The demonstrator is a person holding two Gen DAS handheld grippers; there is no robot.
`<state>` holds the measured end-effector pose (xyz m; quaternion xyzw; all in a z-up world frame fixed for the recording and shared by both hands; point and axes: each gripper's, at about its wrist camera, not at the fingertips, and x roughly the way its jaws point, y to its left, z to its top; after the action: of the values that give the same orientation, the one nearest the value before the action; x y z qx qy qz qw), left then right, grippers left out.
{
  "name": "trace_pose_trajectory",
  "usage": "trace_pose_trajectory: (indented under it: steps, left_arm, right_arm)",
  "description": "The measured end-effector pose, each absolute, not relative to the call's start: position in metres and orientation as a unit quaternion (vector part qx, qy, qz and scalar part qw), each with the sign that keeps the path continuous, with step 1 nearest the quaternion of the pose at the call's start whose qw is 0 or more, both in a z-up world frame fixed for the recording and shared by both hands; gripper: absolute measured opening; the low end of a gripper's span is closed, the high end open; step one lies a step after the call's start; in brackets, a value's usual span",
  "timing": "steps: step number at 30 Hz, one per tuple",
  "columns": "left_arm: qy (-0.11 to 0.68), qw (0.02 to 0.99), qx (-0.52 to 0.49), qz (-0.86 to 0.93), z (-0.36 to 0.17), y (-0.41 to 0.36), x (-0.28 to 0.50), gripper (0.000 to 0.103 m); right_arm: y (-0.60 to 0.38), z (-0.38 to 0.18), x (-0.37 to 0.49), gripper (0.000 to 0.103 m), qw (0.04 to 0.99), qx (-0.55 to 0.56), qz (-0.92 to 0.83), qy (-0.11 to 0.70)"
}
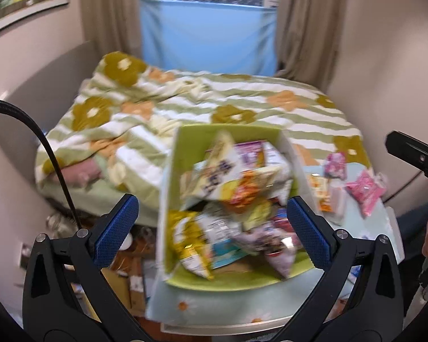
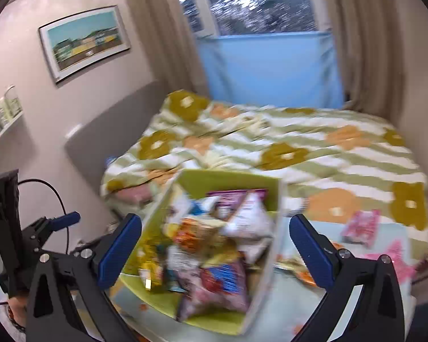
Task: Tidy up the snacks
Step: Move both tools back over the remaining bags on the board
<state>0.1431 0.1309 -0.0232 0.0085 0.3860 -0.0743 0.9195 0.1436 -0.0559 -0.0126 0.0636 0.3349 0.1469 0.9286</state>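
- Green-lined box (image 1: 185, 142) stands on small table (image 1: 214, 302) at the bed's (image 1: 185, 99) foot, heaped with snack packets (image 1: 228, 182).
- Pink packets (image 1: 363, 189) lie loose on table, right of box.
- Left gripper (image 1: 212, 222) wide, empty.
- Right gripper (image 2: 215, 242) wide, empty.
- Table edge near both grippers.

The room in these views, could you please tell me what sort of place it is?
Most likely a bedroom at home: a bed with a flowered quilt, a curtained window behind it, and a framed picture on the wall.
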Motion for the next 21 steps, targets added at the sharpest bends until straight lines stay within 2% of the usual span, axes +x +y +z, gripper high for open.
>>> trace_pose_trajectory:
  steps: [11, 21]
  left_arm:
    - [0.375, 0.909, 0.049, -0.175, -0.017, 0.034, 0.141, 0.102]
    - [0.402, 0.887, 0.085, -0.209, -0.049, -0.075, 0.147, 0.102]
  right_arm:
    - [-0.168, 0.013, 0.084, 0.103, 0.950, 0.086, 0.002, 0.300]
    - [-0.271, -0.019, 0.093, 0.103, 0.938, 0.097, -0.028, 0.333]
